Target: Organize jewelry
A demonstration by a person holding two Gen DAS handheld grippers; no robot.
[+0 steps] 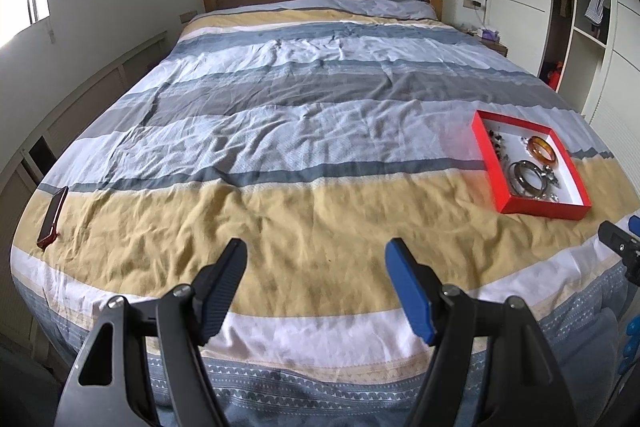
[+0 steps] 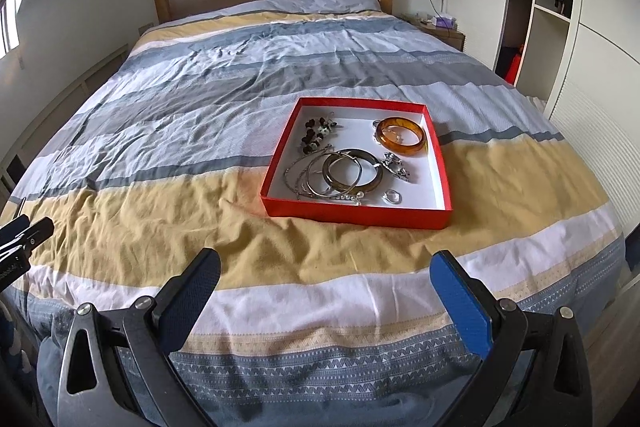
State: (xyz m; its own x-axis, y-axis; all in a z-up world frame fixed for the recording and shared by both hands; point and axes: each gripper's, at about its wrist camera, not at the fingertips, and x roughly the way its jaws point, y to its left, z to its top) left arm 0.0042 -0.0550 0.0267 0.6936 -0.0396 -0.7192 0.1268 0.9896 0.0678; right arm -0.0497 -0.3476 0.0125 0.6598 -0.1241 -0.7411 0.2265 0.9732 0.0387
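Left gripper [image 1: 316,251]: jaws spread wide, nothing between them, held above the near edge of the striped yellow, white, grey and blue bedcover [image 1: 280,131]. Right gripper [image 2: 326,263]: jaws likewise spread wide and empty, above the near edge of the same bedcover, directed toward the tray.

Shallow red cardboard tray with white interior [image 2: 356,217] rests flat on the yellow band of the bedcover, ahead of the right gripper and well to the right of the left one. Contents: translucent amber bangle [image 2: 402,137] in the far right corner; dark grey-brown flat bangle [image 2: 352,171] near the centre, overlapping a bundle of thin silver wire bangles [image 2: 316,179]; dark and white beaded pieces [image 2: 318,135] in the far left corner; small silver ring [image 2: 391,195] near the front wall; a silver ornament [image 2: 396,167] beside the dark bangle, type unclear.

Dark red phone [image 1: 53,211] lies at the left edge of the bed, well apart from the tray
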